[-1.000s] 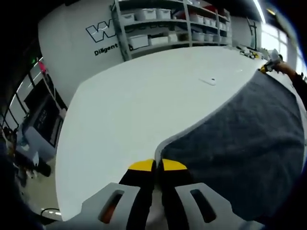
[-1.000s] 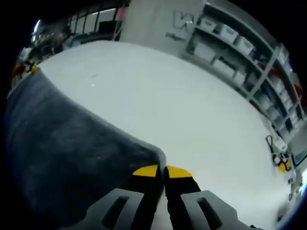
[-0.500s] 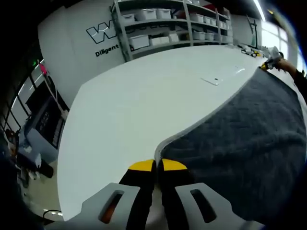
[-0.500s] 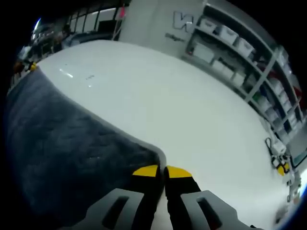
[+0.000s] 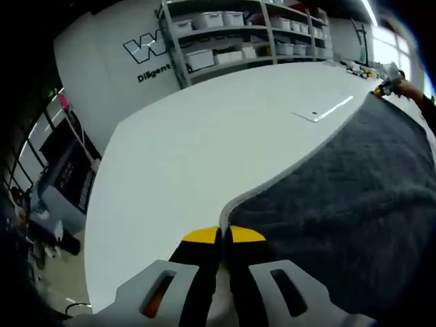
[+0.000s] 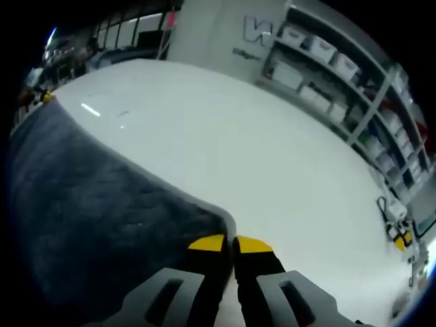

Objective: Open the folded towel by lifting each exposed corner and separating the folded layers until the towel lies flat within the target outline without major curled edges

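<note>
Left gripper [image 5: 225,235]: in the left gripper view its yellow-tipped jaws are pressed together, clamped on a rounded corner of the towel at the bottom centre.
Right gripper [image 6: 234,243]: in the right gripper view its yellow-tipped jaws are likewise closed tight, pinching another corner of the towel. In the left gripper view this gripper [image 5: 381,87] appears small at the far right edge, at the towel's distant corner, with a person's sleeve beside it.
Towel [image 5: 354,204]: dark grey, with a fuzzy nap and a lighter hemmed border. In the left gripper view it spreads from the clamped corner up and to the right across the tabletop. In the right gripper view the towel [image 6: 88,204] stretches from the pinched corner out to the left, and its far end reaches a small yellow-tipped gripper [image 6: 45,97] at the left edge. The long edge between the two grippers runs nearly straight; mild ripples show on the surface.
Tabletop [image 5: 204,143]: white, broad and smooth, carrying the towel; a bright reflection of a ceiling light lies just beyond the towel's edge.
Shelving [image 5: 238,34]: a metal rack of pale storage bins stands past the tabletop's far side, next to a white wall with dark lettering.
Small items [image 6: 398,228]: a cable and a yellow-and-black object lie near the right end of the tabletop in the right gripper view, well apart from the towel.
</note>
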Tool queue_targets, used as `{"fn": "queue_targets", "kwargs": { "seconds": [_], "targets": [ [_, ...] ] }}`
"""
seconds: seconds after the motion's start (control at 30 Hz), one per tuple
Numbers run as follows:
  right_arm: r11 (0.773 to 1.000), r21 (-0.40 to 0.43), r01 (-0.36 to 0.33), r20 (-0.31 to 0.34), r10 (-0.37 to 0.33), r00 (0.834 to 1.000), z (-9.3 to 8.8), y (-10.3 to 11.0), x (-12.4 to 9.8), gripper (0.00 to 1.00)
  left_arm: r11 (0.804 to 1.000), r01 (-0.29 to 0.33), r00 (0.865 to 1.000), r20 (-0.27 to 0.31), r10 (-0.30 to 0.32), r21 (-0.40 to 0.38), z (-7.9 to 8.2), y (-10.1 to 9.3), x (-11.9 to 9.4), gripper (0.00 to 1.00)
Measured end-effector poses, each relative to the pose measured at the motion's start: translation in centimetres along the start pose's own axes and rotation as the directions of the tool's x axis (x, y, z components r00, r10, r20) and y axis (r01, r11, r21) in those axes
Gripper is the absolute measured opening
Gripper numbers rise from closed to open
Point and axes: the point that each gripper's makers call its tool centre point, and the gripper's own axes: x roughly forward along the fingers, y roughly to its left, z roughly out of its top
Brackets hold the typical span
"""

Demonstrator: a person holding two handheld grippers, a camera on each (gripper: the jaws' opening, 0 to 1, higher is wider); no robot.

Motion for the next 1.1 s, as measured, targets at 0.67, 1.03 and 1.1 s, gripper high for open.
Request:
{"fn": "queue_targets", "kwargs": {
  "seconds": [0.67, 1.03, 1.1],
  "targets": [
    [1.0, 0.015, -0.001, 0.02, 0.001, 1.0, 0.2, 0.0, 0.3, 0.0, 1.0, 0.01, 0.999, 0.035, -0.009, -0.019, 0.3, 0.0, 0.3, 0.03],
    [0.997, 0.069, 0.02, 0.125, -0.029, 0.992, 1.6, -0.9, -1.5, 0.35, 0.999, -0.038, 0.998, 0.054, 0.039, -0.011, 0.9, 0.2, -0.5, 0.25],
    [0.998, 0.043, 0.051, 0.136, -0.057, 0.989, 1.8, -1.5, -1.6, 0.62, 0.999, -0.021, 0.998, 0.064, 0.023, -0.03, 1.2, -0.2, -0.8, 0.39]
  ]
}}
